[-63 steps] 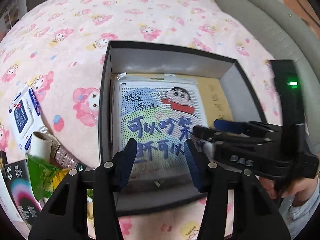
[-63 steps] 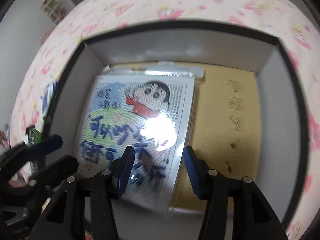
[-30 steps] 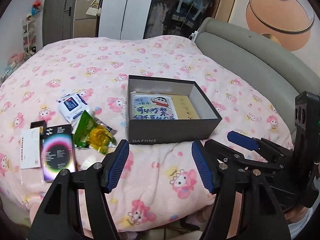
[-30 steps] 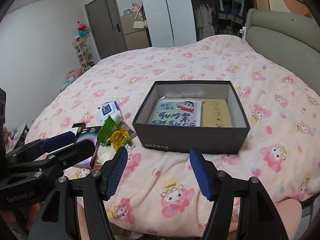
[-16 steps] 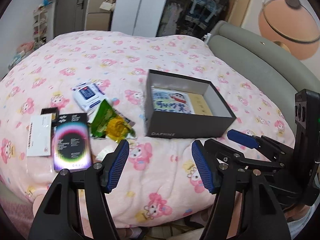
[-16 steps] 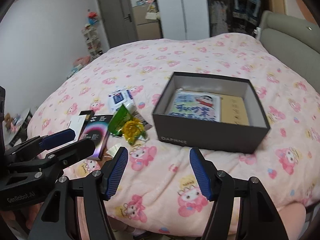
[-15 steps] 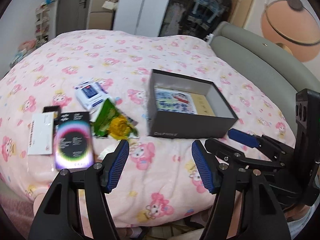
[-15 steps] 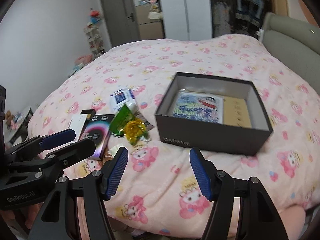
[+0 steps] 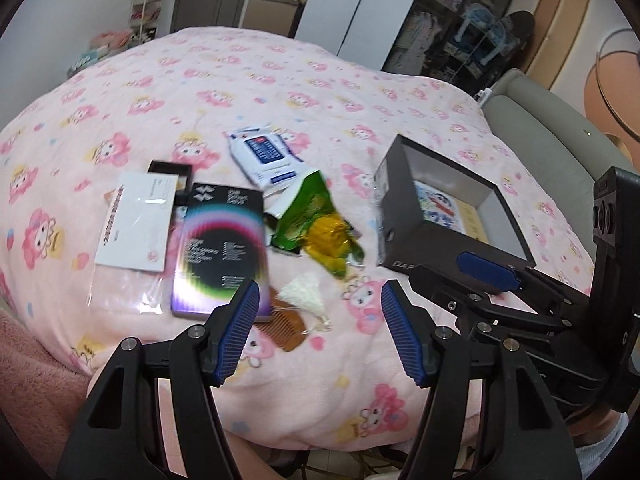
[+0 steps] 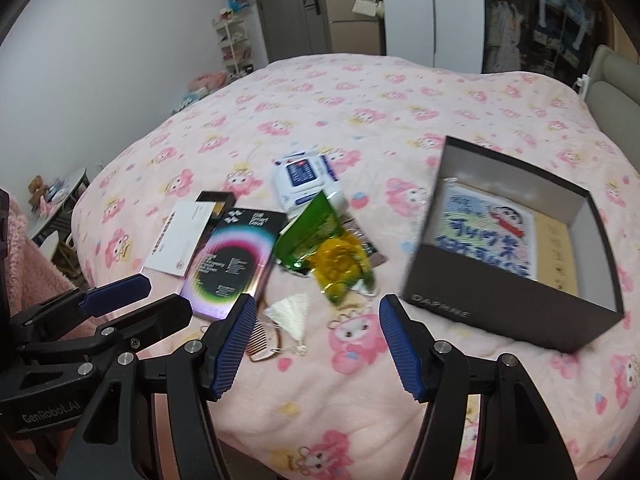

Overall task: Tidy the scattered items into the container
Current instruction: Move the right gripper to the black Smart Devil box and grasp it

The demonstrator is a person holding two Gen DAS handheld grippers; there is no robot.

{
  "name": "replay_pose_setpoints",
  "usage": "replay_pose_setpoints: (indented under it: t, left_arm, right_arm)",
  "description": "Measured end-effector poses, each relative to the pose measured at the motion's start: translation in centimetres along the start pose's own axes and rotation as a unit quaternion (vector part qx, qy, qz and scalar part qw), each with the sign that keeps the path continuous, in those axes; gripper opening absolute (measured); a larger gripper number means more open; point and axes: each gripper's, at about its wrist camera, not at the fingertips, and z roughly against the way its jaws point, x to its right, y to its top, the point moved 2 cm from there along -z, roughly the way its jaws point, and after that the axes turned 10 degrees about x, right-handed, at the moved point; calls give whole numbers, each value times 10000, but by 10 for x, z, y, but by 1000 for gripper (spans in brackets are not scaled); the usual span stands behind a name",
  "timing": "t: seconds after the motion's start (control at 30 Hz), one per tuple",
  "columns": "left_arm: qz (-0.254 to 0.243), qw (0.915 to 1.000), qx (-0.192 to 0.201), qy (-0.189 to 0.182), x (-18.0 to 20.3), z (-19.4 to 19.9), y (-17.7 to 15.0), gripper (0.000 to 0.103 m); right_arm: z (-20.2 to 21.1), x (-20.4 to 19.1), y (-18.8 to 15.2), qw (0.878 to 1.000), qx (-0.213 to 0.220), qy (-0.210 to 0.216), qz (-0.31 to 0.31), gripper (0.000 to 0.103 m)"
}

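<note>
Since a second ago I've swung both views left onto the clutter. My left gripper [image 9: 318,326] and right gripper [image 10: 316,330] hang spread and empty. The cream tassel on the brown comb [image 10: 289,314] is light, floppy; I'd pinch the stiff comb. The dark cardboard box [image 10: 508,312] sits right.

One dark box [image 10: 508,312] is sitting on the bed [image 10: 360,92], and one cartoon picture pack [image 10: 484,232] is lying inside it. Outside the box, these are lying:
- one wipes pack [image 10: 304,178]
- one green and yellow snack bag [image 10: 324,248]
- one shiny black box [image 10: 232,262]
- one white card [image 10: 180,240]
- one brown comb [image 9: 286,330]
- one white tassel [image 10: 290,314]
</note>
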Motion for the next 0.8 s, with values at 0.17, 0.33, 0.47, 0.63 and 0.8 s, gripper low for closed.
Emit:
replay_pose_setpoints:
  t: [0.17, 0.33, 0.47, 0.63, 0.8]
  left_arm:
    - [207, 9997, -106, -39, -16, -11, -4, 64]
    - [295, 9993, -208, -27, -24, -22, -4, 64]
    - [511, 9981, -289, 206, -40, -32, -3, 64]
    - [909, 9905, -566, 868, -77, -52, -9, 64]
    - [1130, 9850, -661, 1124, -106, -66, -16, 62]
  right_arm:
    - [-16, -10, -3, 9999, -158, -10, 68, 61]
    - [-29, -11, -4, 9996, -281, -10, 47, 61]
    - [-45, -13, -2, 9992, -388, 72, 62, 61]
    - [-76, -24, -4, 9977, -646, 140, 166, 61]
    - [-111, -41, -13, 9943, -975, 369, 203, 61]
